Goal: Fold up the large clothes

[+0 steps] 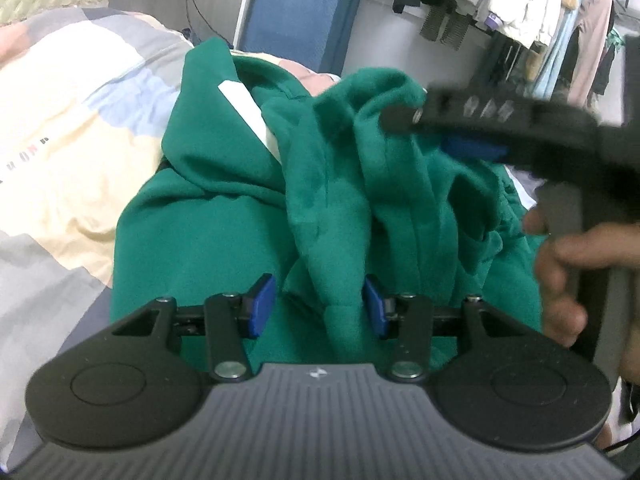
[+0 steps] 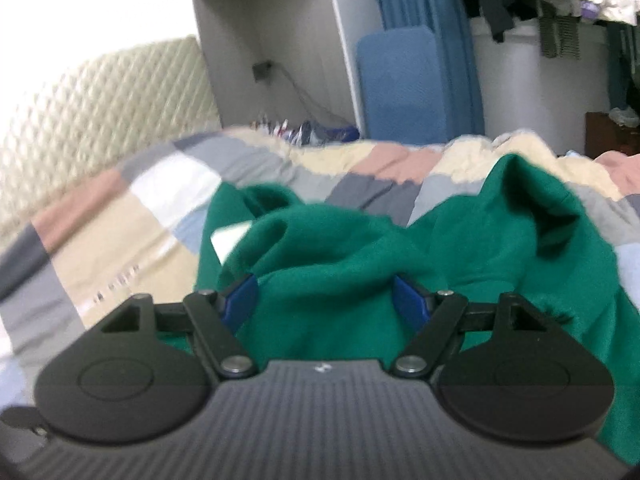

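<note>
Green sweatshirt lies bunched on the patchwork quilt. Left gripper has its fingers spread, a fold between them untouched. Right gripper, at two o'clock in the left view, is spread too, gripping nothing.

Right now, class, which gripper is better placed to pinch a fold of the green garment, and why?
Probably the left gripper: a ridge of the green garment already rises between its open fingers. The right gripper is open over flatter cloth.
</note>
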`<state>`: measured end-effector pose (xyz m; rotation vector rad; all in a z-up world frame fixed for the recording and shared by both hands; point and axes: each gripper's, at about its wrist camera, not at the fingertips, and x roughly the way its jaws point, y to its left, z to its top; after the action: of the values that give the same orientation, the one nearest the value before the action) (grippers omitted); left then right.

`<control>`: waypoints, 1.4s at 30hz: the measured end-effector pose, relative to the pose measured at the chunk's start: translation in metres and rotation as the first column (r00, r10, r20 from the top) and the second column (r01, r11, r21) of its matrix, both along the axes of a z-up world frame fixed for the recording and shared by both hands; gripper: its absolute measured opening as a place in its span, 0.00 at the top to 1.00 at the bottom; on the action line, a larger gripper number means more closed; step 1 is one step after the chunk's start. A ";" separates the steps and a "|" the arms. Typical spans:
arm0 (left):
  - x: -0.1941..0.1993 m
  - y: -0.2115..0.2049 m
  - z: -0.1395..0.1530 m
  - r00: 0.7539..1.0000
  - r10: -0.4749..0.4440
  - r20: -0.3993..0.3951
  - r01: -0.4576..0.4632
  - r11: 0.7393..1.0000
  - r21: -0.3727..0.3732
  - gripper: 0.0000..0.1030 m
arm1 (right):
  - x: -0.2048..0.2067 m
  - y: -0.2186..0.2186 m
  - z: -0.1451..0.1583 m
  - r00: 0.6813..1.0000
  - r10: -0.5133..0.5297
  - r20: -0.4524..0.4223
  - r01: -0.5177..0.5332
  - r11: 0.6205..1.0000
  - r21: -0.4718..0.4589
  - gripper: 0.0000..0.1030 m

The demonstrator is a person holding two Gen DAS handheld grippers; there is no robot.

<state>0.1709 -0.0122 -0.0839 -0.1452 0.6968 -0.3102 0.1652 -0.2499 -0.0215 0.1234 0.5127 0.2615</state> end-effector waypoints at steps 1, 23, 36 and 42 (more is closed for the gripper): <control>0.001 0.001 0.000 1.000 0.005 0.005 -0.005 1.000 -0.003 0.48 | 0.002 0.003 -0.003 1.000 0.012 -0.017 -0.012 1.000 -0.029 0.55; -0.010 0.055 0.036 0.987 0.104 0.126 -0.067 0.960 -0.270 0.47 | -0.106 -0.014 0.001 0.961 -0.013 -0.277 -0.025 0.991 -0.133 0.97; 0.013 0.003 -0.010 1.000 -0.012 0.011 0.013 0.991 -0.130 0.49 | -0.093 -0.024 -0.024 0.923 -0.065 -0.379 0.032 0.995 -0.093 0.93; 0.013 0.001 -0.013 1.000 0.009 0.024 -0.006 0.994 -0.111 0.81 | -0.099 -0.039 -0.006 0.954 -0.079 -0.290 0.086 0.996 0.012 0.70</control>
<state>0.1837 -0.0113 -0.0973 -0.2496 0.6551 -0.3436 0.0662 -0.2887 -0.0274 0.2087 0.7937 0.1679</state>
